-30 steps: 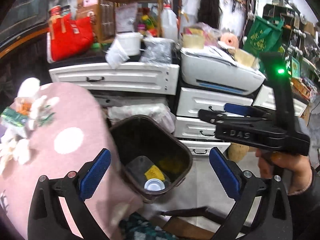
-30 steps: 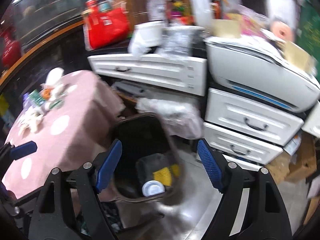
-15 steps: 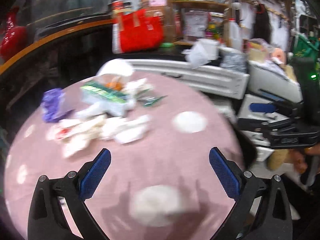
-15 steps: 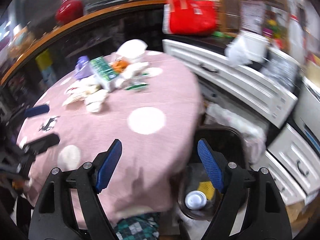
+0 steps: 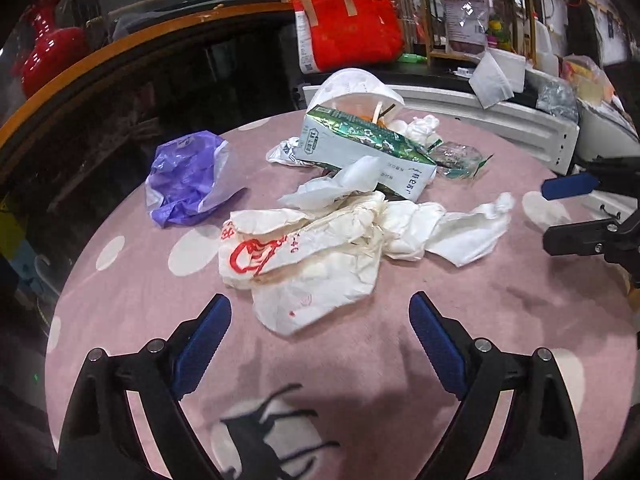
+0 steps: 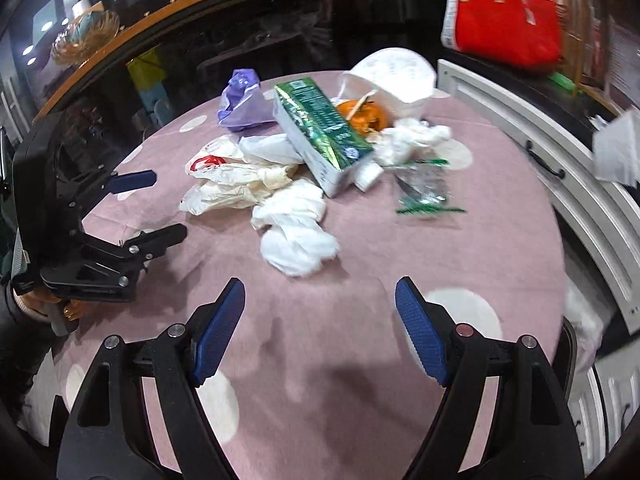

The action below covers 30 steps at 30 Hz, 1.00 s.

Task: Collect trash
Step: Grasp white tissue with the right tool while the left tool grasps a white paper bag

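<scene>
Round table under a pink polka-dot cloth [image 5: 500, 320]. Behind it, red bag [image 5: 352, 28] on a dark counter, red vase [image 5: 48, 60] far left. White drawers [image 6: 560, 168] just beside the table.

No legible text; red print on paper bag [image 5: 304, 256] unreadable.

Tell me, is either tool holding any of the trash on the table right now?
No. The left tool and right tool are both open and empty, above the pink tablecloth, short of the trash pile.
</scene>
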Available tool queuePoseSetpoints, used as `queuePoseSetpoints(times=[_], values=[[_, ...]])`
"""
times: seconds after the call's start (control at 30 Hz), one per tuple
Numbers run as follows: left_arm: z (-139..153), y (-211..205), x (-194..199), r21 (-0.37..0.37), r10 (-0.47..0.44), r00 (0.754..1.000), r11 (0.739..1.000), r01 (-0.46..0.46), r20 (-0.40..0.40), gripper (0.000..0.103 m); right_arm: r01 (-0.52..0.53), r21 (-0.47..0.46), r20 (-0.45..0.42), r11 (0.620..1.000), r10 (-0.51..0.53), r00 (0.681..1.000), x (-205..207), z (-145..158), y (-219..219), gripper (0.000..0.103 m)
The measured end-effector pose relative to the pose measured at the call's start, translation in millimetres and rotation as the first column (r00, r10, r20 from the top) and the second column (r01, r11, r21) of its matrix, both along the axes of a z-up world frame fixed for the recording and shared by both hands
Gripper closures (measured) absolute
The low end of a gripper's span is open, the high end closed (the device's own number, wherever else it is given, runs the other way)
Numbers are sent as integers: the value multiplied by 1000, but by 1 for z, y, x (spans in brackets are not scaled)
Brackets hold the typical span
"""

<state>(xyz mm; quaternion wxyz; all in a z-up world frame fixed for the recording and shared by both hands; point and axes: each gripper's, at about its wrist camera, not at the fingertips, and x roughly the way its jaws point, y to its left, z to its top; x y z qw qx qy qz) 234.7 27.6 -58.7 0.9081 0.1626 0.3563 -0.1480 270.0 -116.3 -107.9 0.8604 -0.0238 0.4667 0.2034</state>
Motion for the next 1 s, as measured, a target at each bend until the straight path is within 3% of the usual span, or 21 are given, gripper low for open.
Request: queuePoseSetpoints(times=[0.1, 0.17, 0.3, 0.4, 0.43, 0.57, 0.73, 1.0], values=[[-7, -6, 10, 37, -19, 1000, 999, 18, 4, 14, -18, -22, -17, 1000, 18, 1000, 17, -9, 15, 26], [-12, -10, 18, 50, -21, 1000, 999, 21, -3, 16, -32, -46, -26, 998, 31, 999, 26, -16, 24, 32], [-18, -12, 30, 50, -11, 999, 999, 13, -35, 37, -44, -66, -44, 997, 41, 998, 36, -26, 33, 56], [-19, -12, 31, 33, -7, 999, 999, 8, -49, 52, -44, -60, -46, 997, 41, 998, 41, -29, 35, 82], [-19, -12, 31, 33, 0, 999, 999, 1, -49, 62, -46, -47, -53, 998, 44, 998, 41, -30, 36, 89], [-18, -13, 28, 26, 26, 998, 999, -24, -55, 83, -50, -41, -40, 998, 48, 998, 37, -31, 38, 96], [-8, -6, 14, -44, 50, 997, 998, -53, -58, 97, -35, -2, -25, 999, 35, 999, 22, -23, 27, 97], [14, -3, -20, -137, 60, 998, 988, -64, -32, 98, -22, 45, 22, 999, 21, 1000, -16, 1, 3, 97]])
